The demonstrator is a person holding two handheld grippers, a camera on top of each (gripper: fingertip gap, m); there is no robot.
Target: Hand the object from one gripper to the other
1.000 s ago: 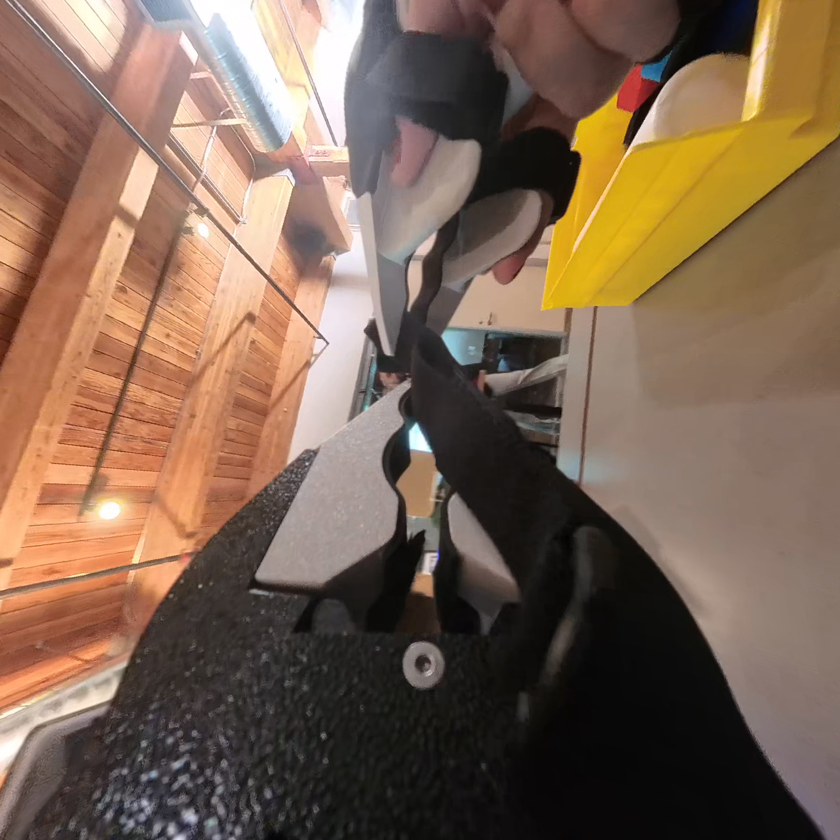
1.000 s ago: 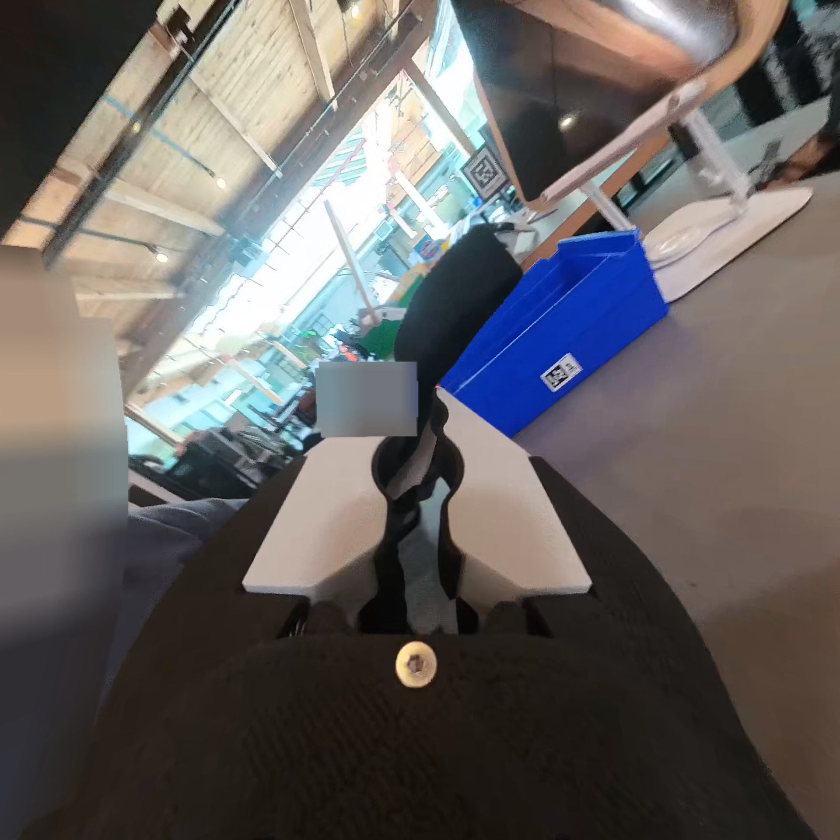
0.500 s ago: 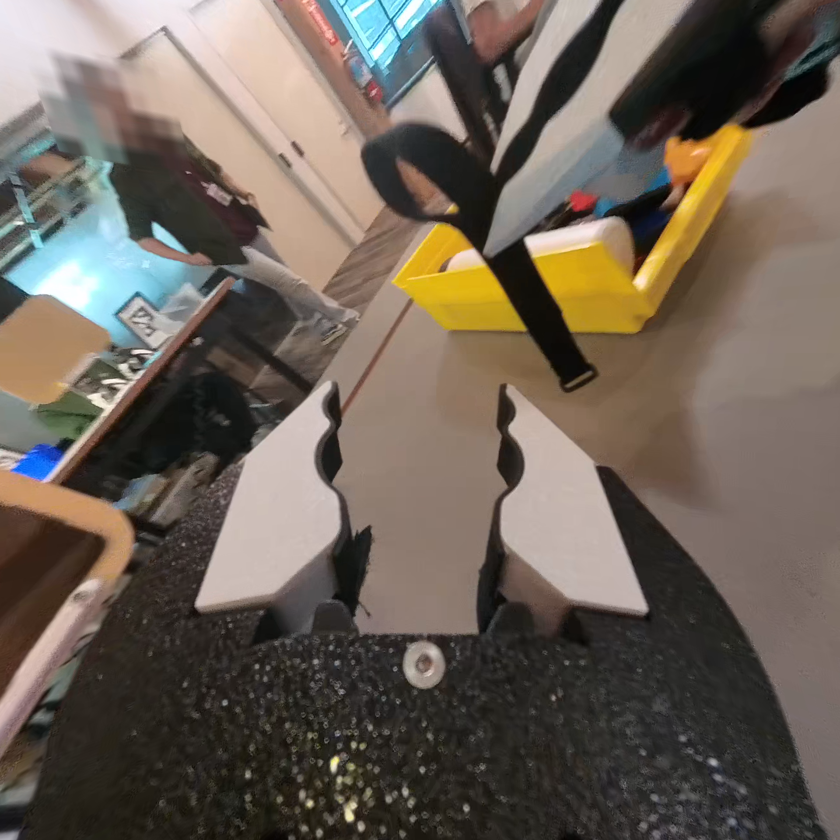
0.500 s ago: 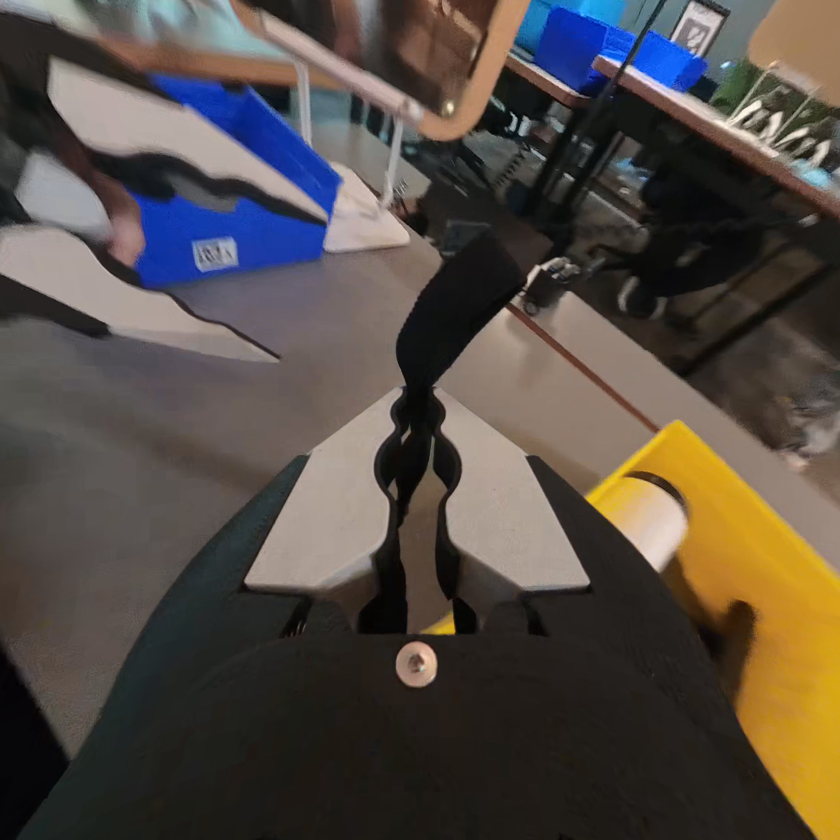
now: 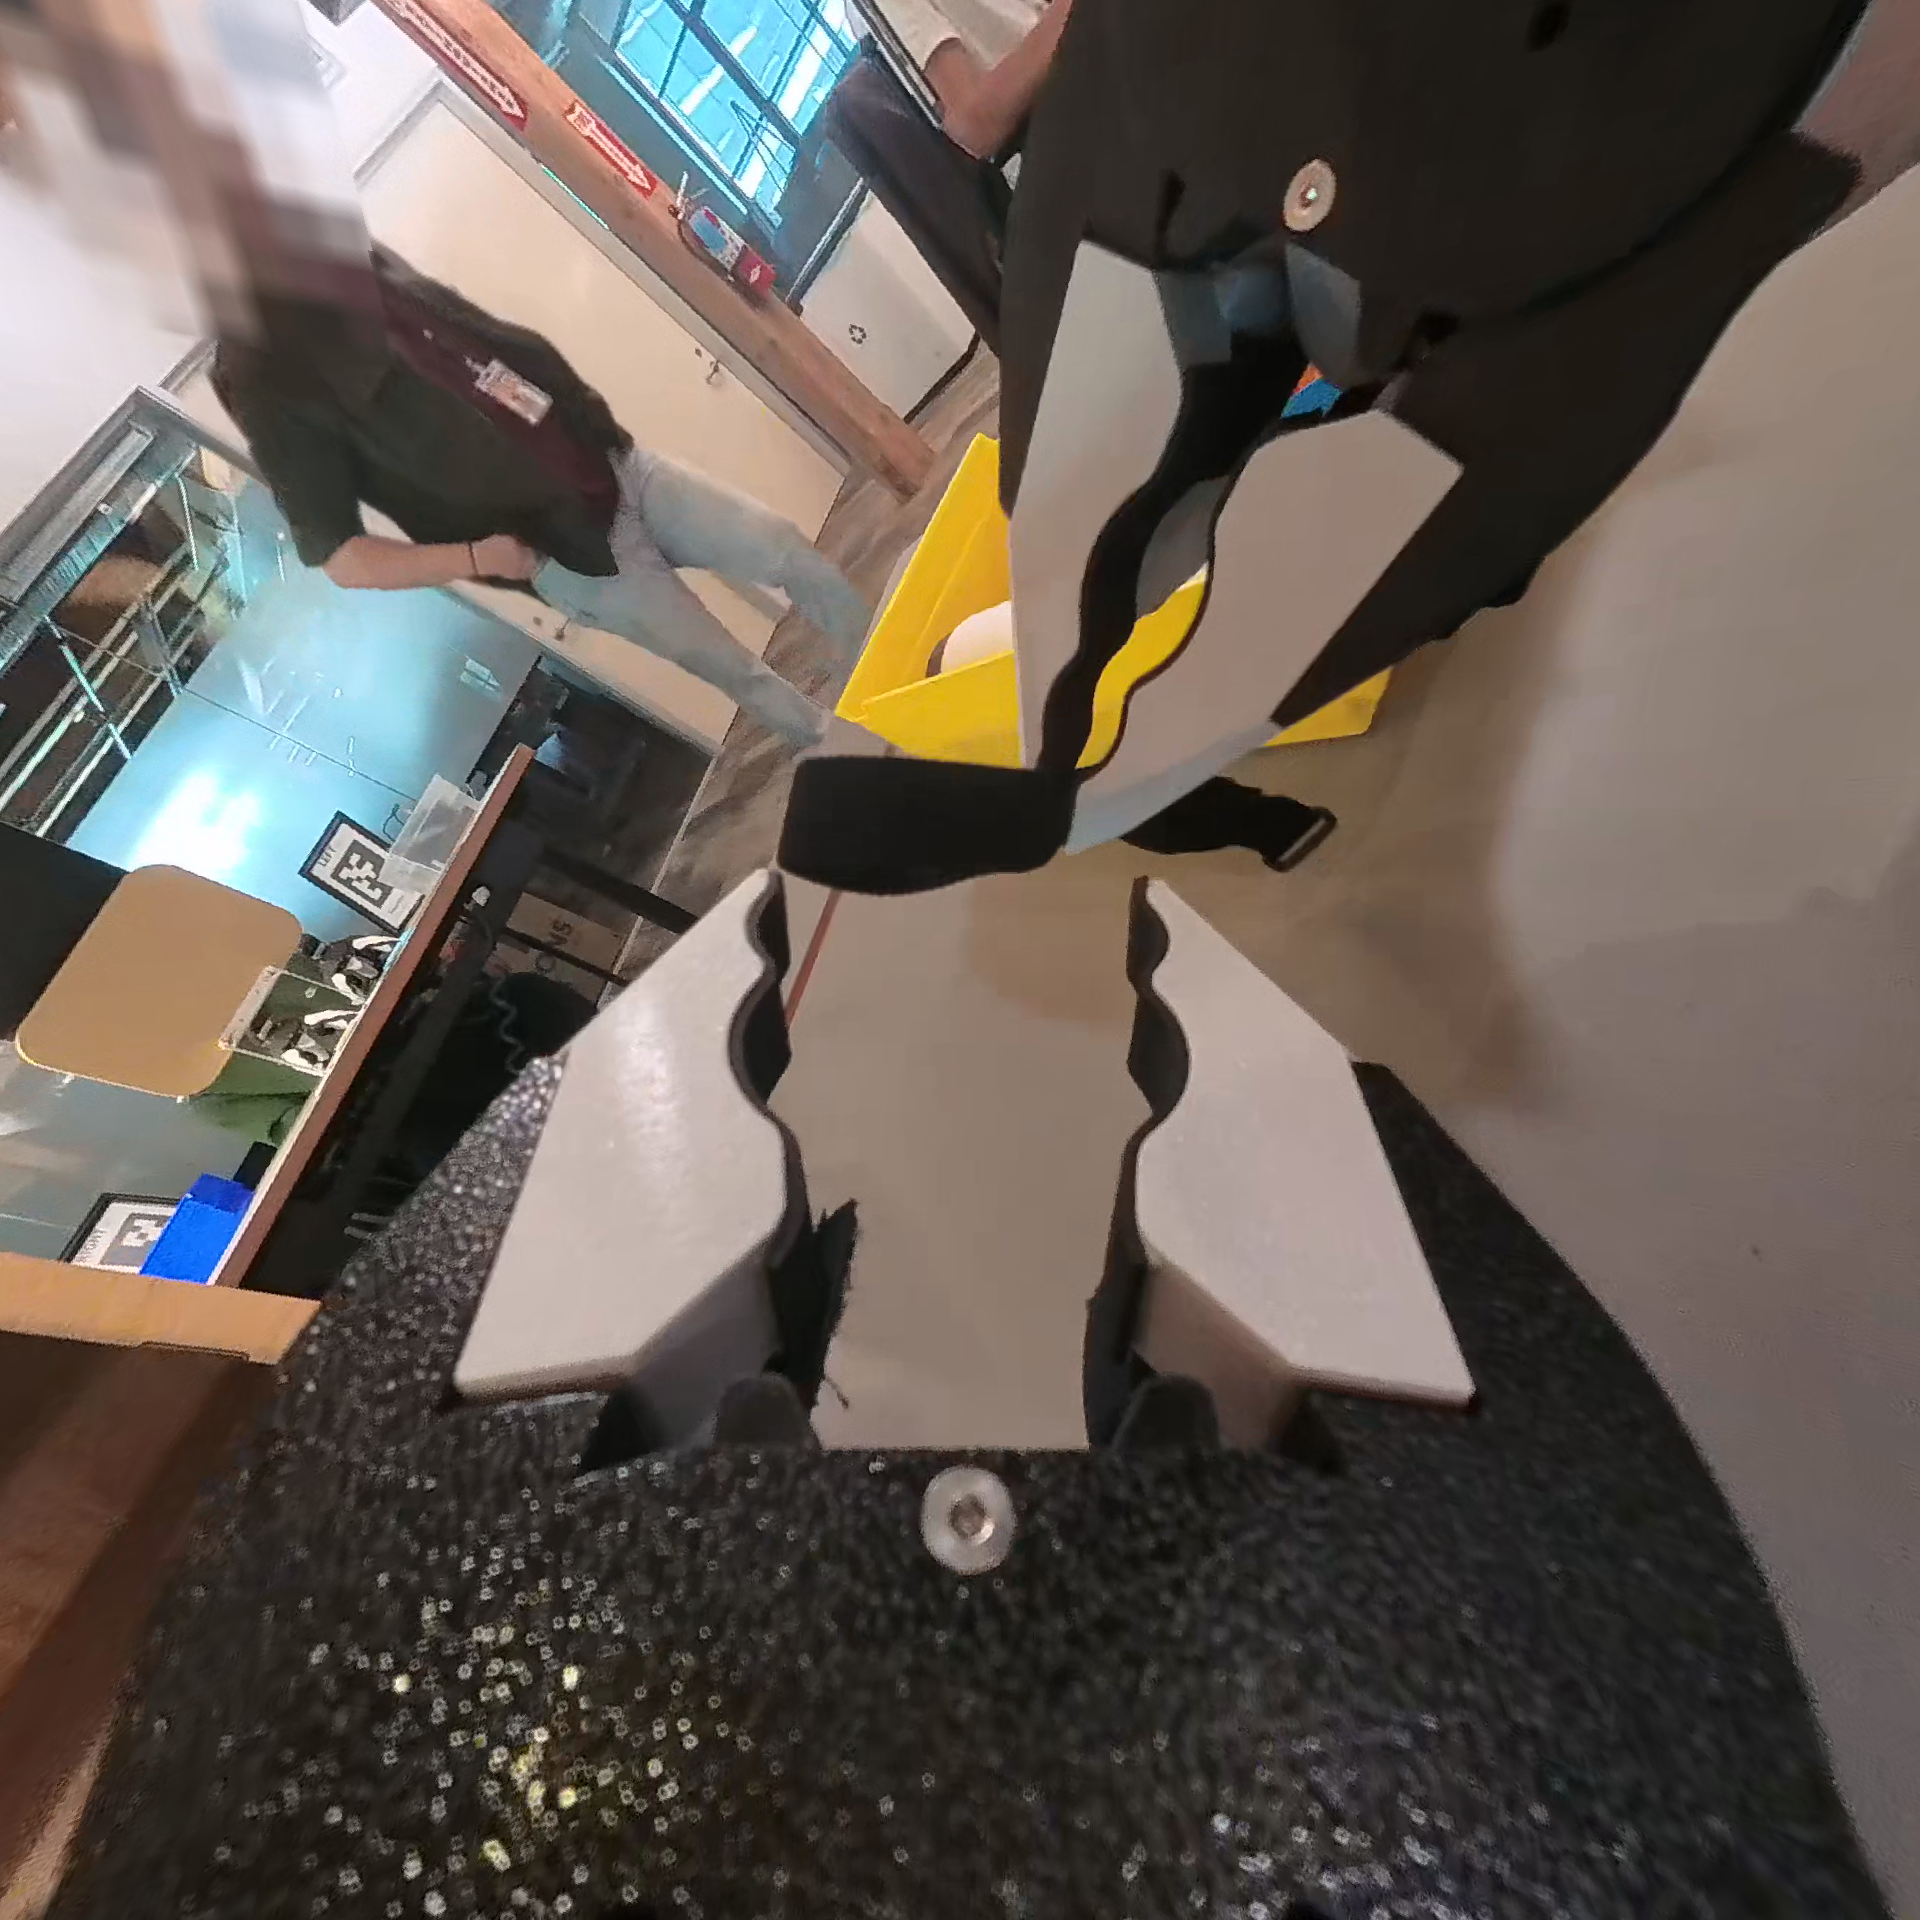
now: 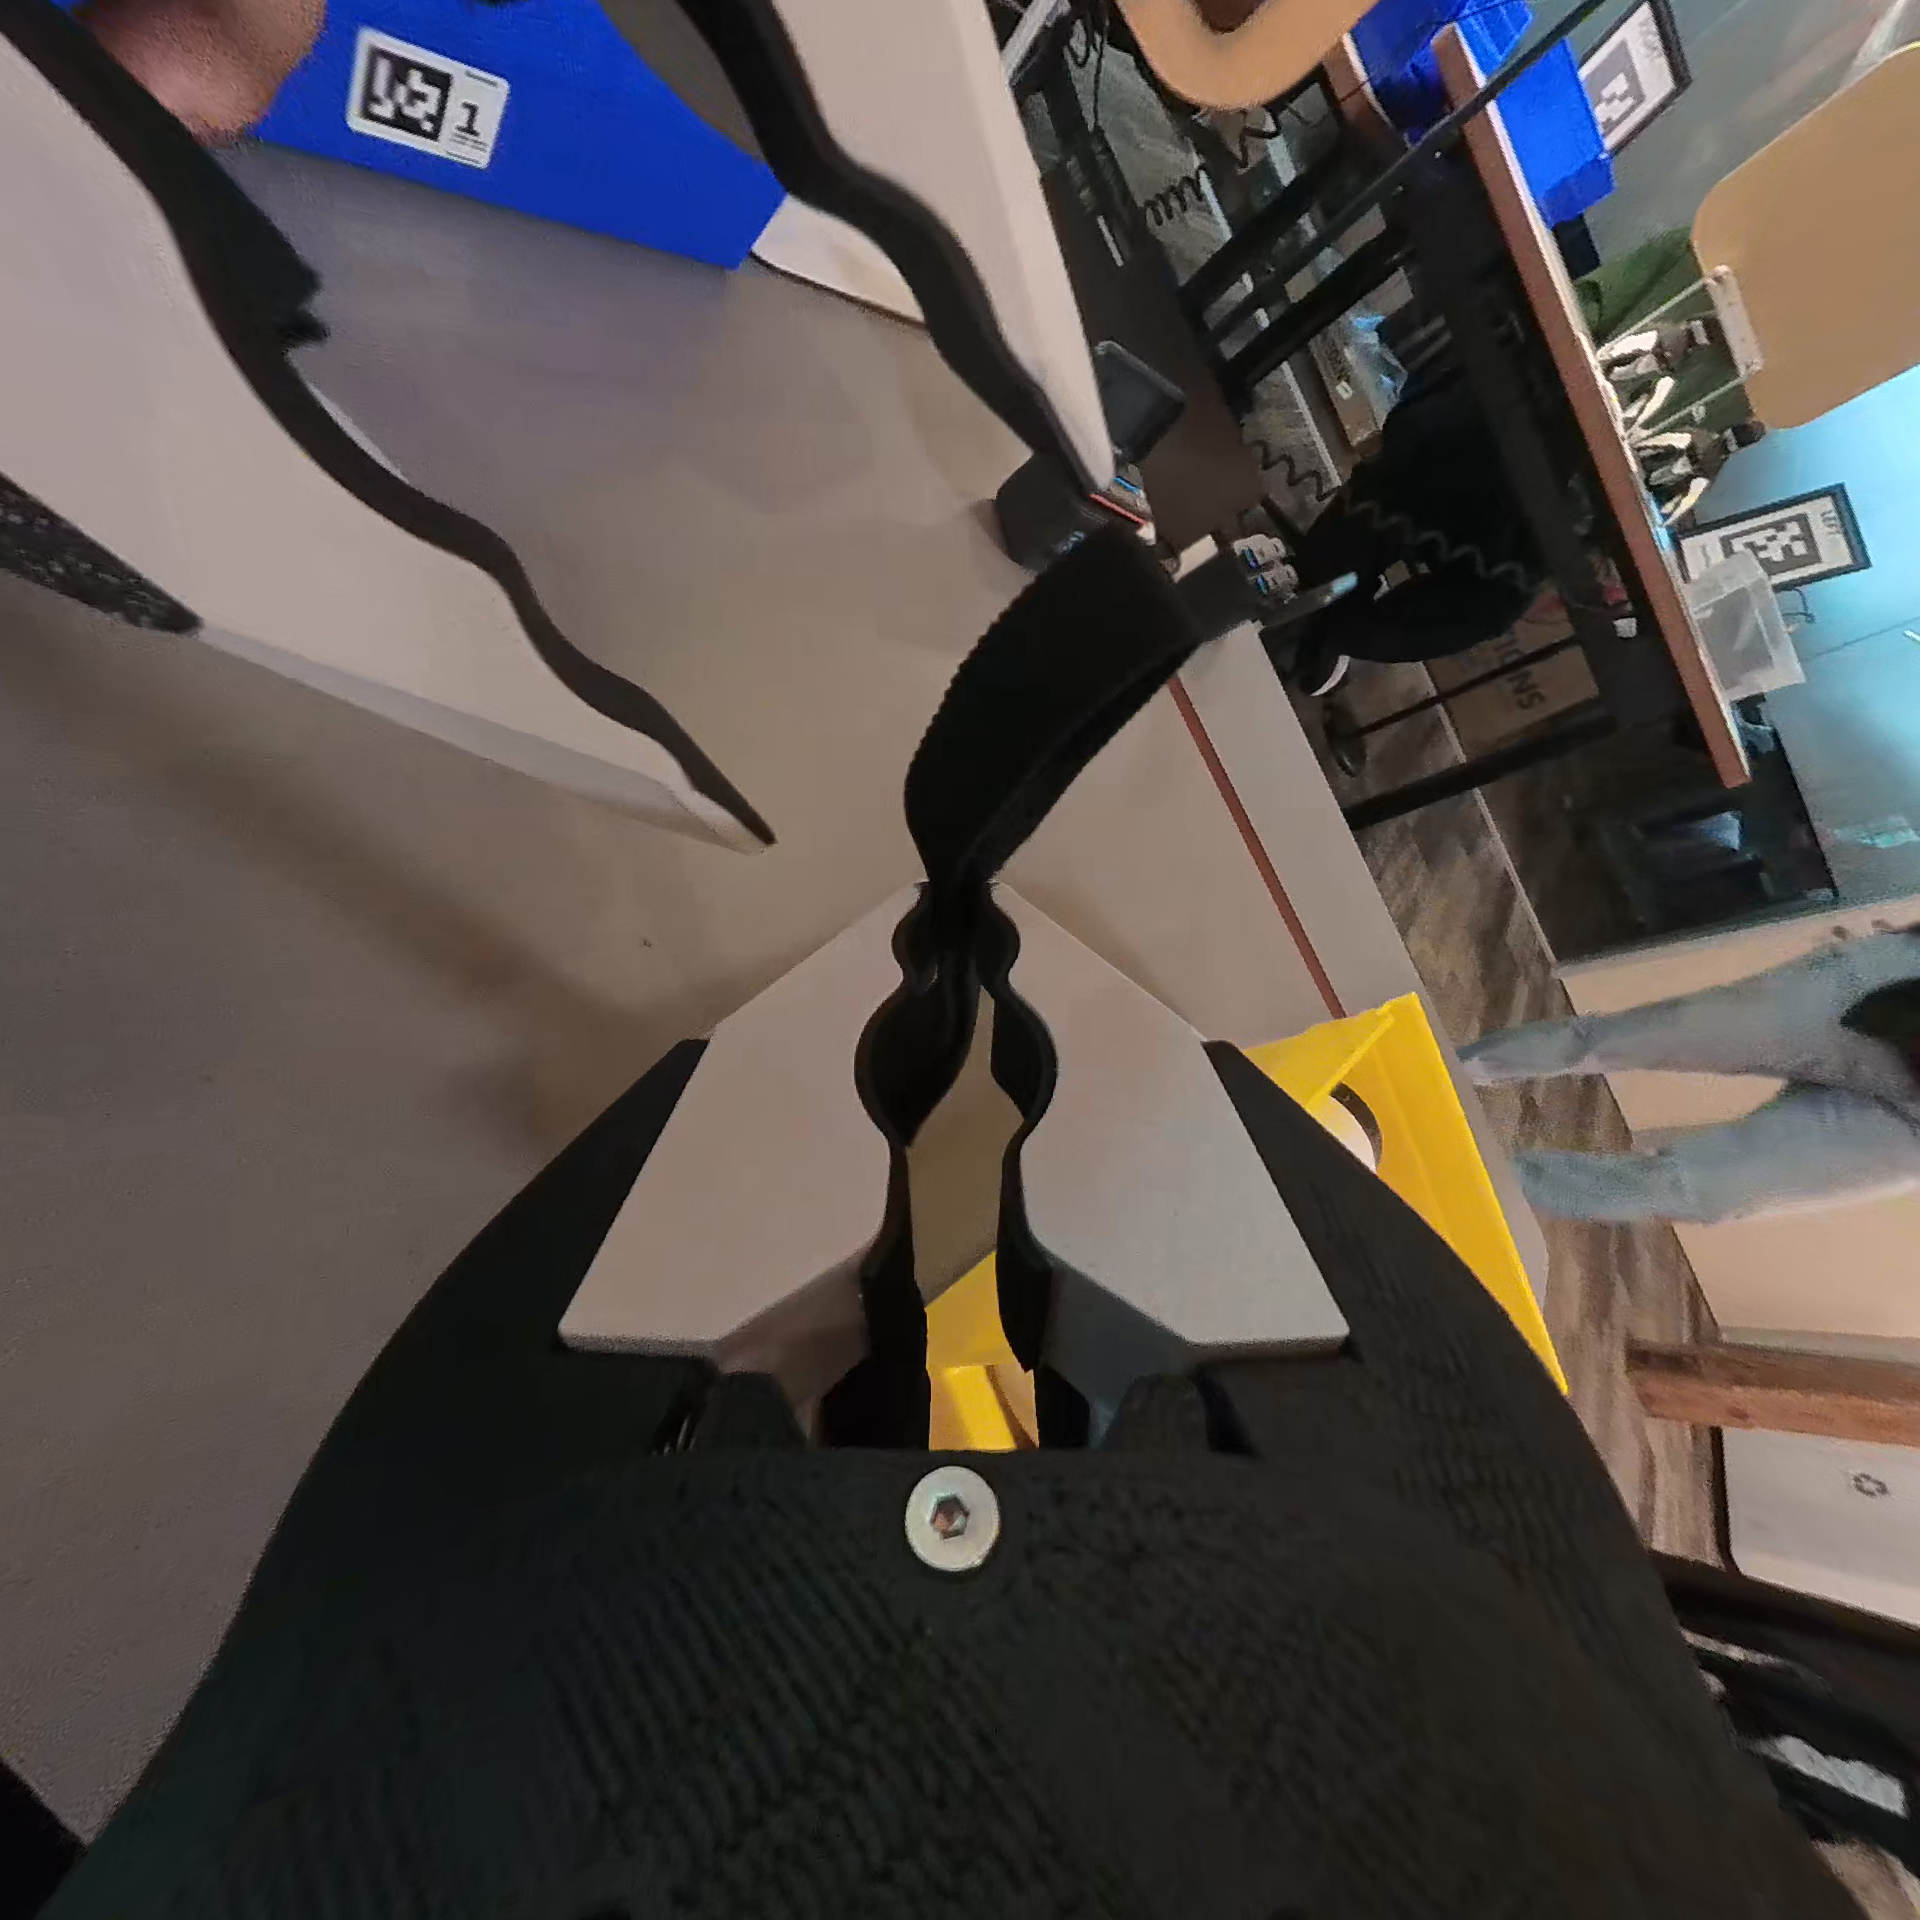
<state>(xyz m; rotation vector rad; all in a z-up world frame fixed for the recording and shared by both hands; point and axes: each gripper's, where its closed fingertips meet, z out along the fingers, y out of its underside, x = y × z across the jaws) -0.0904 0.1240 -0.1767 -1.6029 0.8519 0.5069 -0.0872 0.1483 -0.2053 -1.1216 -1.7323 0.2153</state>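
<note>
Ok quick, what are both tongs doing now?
Left tongs: open, holding nothing.
Right tongs: closed on the black fabric strap.

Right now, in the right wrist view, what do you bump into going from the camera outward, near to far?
The right tongs shut on the black strap → the strap's loop sticking out past the tips → the open left tongs → the blue bin at the far end of the table.

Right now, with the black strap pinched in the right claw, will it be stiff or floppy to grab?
Probably floppy: the black strap bends into a loop past the right claw. Likely light, held by a fingertip pinch. Its buckle end may swing.
</note>
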